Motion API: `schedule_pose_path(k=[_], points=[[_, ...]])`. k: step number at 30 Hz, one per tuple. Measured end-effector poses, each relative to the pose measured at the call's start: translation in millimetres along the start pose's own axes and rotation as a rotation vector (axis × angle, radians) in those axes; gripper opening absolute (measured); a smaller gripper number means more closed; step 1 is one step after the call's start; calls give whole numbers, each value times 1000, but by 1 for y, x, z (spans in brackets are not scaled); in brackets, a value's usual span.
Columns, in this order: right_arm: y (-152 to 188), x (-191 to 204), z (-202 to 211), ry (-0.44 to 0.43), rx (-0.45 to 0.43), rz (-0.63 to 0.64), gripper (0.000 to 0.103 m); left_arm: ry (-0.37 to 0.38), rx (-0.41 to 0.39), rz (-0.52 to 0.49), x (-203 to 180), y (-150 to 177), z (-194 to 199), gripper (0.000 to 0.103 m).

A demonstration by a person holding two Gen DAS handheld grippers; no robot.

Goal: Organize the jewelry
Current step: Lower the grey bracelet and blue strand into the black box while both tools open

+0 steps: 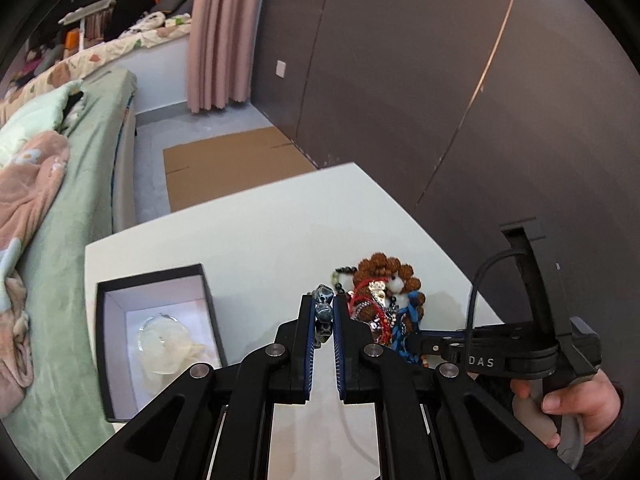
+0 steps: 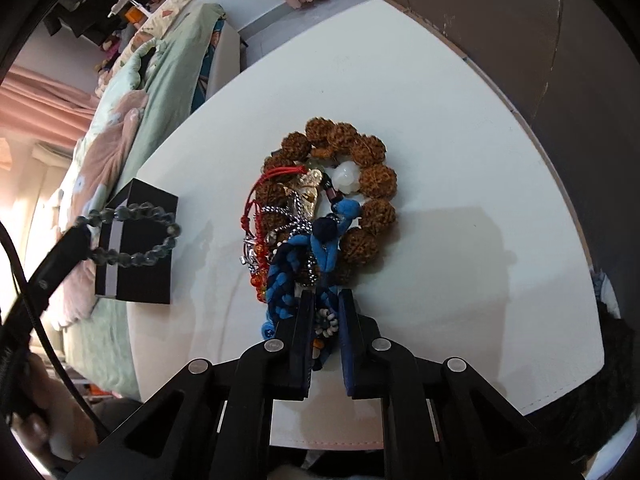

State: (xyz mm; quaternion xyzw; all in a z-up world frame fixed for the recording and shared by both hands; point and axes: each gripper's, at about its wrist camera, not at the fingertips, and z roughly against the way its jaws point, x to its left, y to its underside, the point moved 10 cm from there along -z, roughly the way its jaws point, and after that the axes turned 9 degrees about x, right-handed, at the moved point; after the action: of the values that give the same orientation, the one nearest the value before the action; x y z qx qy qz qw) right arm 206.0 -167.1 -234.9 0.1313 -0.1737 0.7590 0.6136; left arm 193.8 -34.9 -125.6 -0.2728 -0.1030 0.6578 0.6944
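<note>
My left gripper (image 1: pixel 323 303) is shut on a grey-blue bead bracelet (image 1: pixel 323 306); in the right wrist view the bracelet (image 2: pixel 132 236) hangs as a loop in front of the black box (image 2: pixel 138 248). The open black box (image 1: pixel 154 336) with a white inside holds a pale see-through item (image 1: pixel 164 342). A jewelry pile (image 2: pixel 316 208) lies on the white table (image 2: pixel 460 208): a brown seed-bead bracelet (image 2: pixel 376 180), red cord, silver chain, blue braided cord (image 2: pixel 288 276). My right gripper (image 2: pixel 325 300) is shut on the blue-cord end of the pile, over a small white-beaded piece (image 2: pixel 326 326).
A bed with green sheet (image 1: pixel 80 216) and pink blanket runs along the table's left side. A dark wall panel (image 1: pixel 440 100) stands behind the table. Cardboard (image 1: pixel 232 168) lies on the floor beyond the table's far edge.
</note>
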Motion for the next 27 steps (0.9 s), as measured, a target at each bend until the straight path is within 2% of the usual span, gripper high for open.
schedule_pose_path(k=[13,19,26,27], points=[[-7,37,57,-108,-172,64,12,-3,-63,85,49,1,30,9],[-12,63,63,-144,-222,92,12,-6,-91,134,73,1,43,9],[-18,93,59,-194,-247,125,12,-24,-48,187,92,4,39,9],[-19,96,60,-201,-251,128,12,-16,-52,203,94,3,39,14]])
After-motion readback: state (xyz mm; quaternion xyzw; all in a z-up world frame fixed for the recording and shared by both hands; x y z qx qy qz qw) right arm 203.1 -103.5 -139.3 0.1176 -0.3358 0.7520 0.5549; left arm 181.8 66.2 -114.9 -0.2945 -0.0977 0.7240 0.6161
